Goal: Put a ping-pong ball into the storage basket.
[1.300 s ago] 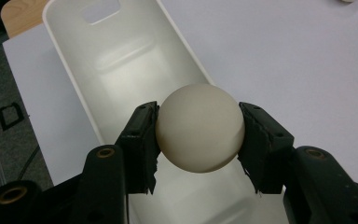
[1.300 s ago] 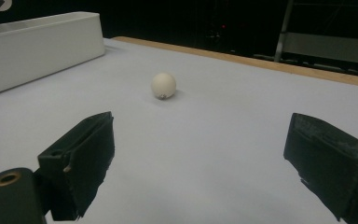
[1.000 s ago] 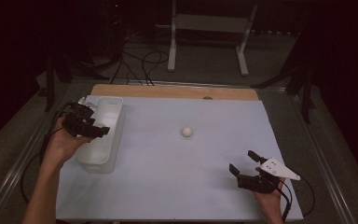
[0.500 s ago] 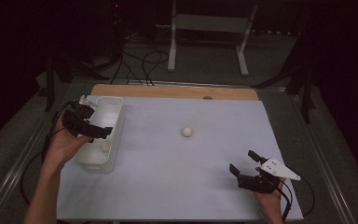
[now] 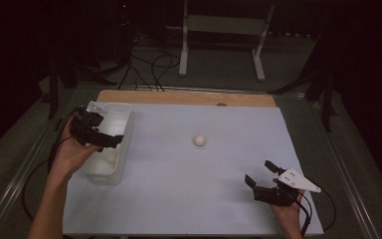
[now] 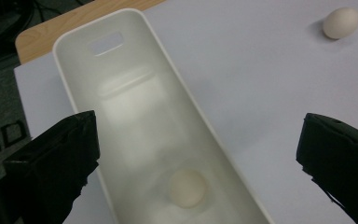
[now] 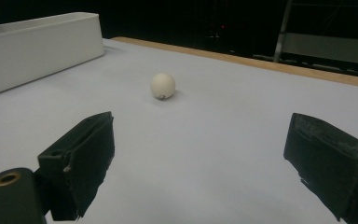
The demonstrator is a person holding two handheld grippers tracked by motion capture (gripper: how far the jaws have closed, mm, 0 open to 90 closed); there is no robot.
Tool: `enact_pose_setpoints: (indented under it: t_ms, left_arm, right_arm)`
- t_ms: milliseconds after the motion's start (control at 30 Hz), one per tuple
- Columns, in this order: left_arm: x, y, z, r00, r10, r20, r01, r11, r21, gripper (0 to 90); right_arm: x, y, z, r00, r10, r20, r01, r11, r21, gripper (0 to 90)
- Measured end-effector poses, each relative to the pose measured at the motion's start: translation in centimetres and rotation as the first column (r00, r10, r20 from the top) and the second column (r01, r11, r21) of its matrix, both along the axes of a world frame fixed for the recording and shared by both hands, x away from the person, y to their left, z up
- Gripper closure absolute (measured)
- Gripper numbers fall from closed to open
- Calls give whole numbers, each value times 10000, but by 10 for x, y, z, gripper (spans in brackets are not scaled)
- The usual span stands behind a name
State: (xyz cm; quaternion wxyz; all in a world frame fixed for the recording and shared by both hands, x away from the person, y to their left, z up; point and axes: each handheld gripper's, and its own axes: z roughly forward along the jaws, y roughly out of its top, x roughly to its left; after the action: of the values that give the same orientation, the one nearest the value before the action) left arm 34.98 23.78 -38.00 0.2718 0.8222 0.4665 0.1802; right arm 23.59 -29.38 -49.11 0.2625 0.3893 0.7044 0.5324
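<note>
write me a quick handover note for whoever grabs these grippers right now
Left gripper: open over the white bin, nothing between its jaws, which have just been opening.
Right gripper: open and empty, low over the near right of the white mat, facing the loose egg.
Done: one egg in the bin, lying on its floor.
Left: the loose egg sits mid-mat, untouched; it likely goes into the bin next.

A big pale sheet (image 5: 179, 199) covers the table. At its far edge a strip of brown wood (image 5: 169, 97) peeks out, with a small dark spot (image 5: 222, 104) on it. Far behind stands a grey metal stand (image 5: 224, 25) on the dark floor, and black cables (image 5: 149, 67) curl to its left
</note>
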Motion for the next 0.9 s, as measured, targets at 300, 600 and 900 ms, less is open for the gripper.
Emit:
enact_pose_setpoints:
  t_ms: [300, 600, 900]
  left_arm:
    - [-1, -4, 3, 9998, -176, 122, 179, 9995, -263, 1]
    - [-1, -7, 5, 9993, -265, 268, 275, 9989, -380, 1]
    - [0, -16, 5, 9982, -509, 308, 519, 9982, -307, 1]
  right_arm:
    - [0, 0, 0, 10000, -7, -7, 7, 10000, 4, 84]
    - [0, 0, 0, 10000, -3, -23, 3, 10000, 20, 84]
    - [0, 0, 0, 10000, -2, -27, 2, 10000, 34, 84]
